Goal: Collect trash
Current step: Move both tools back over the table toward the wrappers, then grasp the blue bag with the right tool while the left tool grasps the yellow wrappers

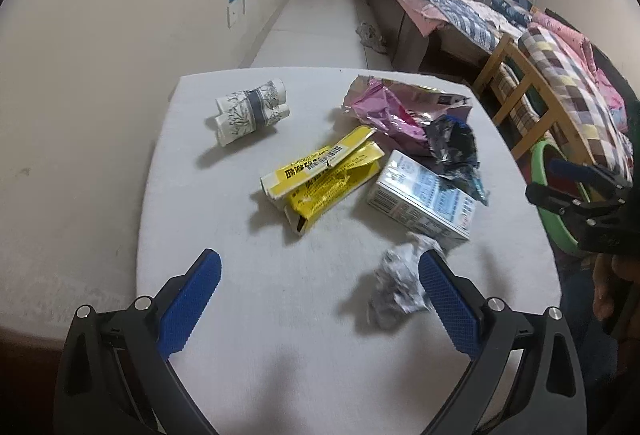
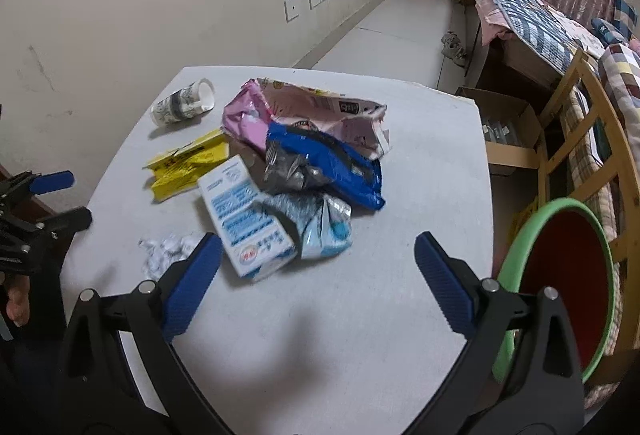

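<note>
Trash pile mid-table (image 1: 248, 335): white/blue carton (image 2: 244, 219) on its side, torn yellow box (image 1: 320, 179), pink bag (image 2: 304, 115) w/ a blue wrapper (image 2: 332, 163) on top, crumpled paper wad (image 1: 396, 283), squashed paper cups (image 1: 250, 111) at the far left. Both grippers, left (image 1: 320, 271) & right (image 2: 316, 255), are spread wide w/ nothing held. Green-rimmed bin (image 2: 560, 275) sits just off the table's right edge.

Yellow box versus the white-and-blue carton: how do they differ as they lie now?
The yellow box is torn open and flattened; the white-and-blue carton keeps its block shape. The yellow box lies apart from the wrapper pile; the carton lies against the wrappers. Both lie on the white table, ungrasped.
</note>
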Motion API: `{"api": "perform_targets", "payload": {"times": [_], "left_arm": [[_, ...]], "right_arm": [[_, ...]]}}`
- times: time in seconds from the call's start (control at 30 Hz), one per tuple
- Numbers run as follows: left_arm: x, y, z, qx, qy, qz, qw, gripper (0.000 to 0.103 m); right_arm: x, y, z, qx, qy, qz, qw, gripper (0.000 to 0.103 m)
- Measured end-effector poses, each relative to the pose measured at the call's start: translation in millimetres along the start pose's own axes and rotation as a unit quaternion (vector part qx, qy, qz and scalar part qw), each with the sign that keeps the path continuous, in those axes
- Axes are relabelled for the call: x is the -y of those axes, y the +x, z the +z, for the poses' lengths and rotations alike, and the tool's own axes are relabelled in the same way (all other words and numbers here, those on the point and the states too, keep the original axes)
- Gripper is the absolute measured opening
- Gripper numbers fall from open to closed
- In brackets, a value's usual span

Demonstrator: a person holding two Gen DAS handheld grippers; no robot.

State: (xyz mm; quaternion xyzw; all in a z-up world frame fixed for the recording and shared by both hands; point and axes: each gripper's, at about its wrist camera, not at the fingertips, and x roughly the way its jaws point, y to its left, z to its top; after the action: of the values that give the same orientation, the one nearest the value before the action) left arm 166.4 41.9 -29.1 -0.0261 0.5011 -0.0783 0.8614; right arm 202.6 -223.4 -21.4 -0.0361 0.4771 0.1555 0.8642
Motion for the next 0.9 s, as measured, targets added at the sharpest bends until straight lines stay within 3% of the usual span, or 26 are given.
{"api": "perform_targets", "payload": {"times": [0.23, 0.4, 0.5, 0.57, 0.63, 0.73, 0.83, 0.9], "left_arm": [[1, 43, 22, -0.019, 0.025, -0.003, 0.9995, 0.093], [6, 71, 37, -0.034, 0.055, -0.001, 0.9979, 0.085], [6, 83, 44, -0.037, 0.060, 0.001, 0.9975, 0.079], [3, 90, 48, -0.041, 0.058, 0.001, 0.9975, 0.067], [2, 96, 50, -0.045, 0.059, 0.000, 0.9972, 0.064], [2, 104, 53, -0.052, 0.068, -0.006, 0.9963, 0.063], [2, 109, 54, -0.057, 0.077, -0.010, 0.9954, 0.054], [3, 110, 56, -0.058, 0.079, -0.016, 0.9950, 0.050]], "right_arm": [[-8, 36, 24, -0.013, -0.030, -0.004, 0.999, 0.085], [-13, 58, 35, -0.027, -0.053, -0.004, 0.998, 0.074], [-15, 68, 41, -0.031, -0.061, -0.010, 0.998, 0.064], [-15, 73, 43, -0.034, -0.063, -0.015, 0.997, 0.055], [-15, 77, 45, -0.036, -0.063, -0.016, 0.997, 0.051], [-16, 82, 45, -0.041, -0.063, -0.015, 0.997, 0.037], [-16, 85, 46, -0.043, -0.062, -0.016, 0.997, 0.025], [-15, 85, 46, -0.043, -0.059, -0.018, 0.997, 0.023]]}}
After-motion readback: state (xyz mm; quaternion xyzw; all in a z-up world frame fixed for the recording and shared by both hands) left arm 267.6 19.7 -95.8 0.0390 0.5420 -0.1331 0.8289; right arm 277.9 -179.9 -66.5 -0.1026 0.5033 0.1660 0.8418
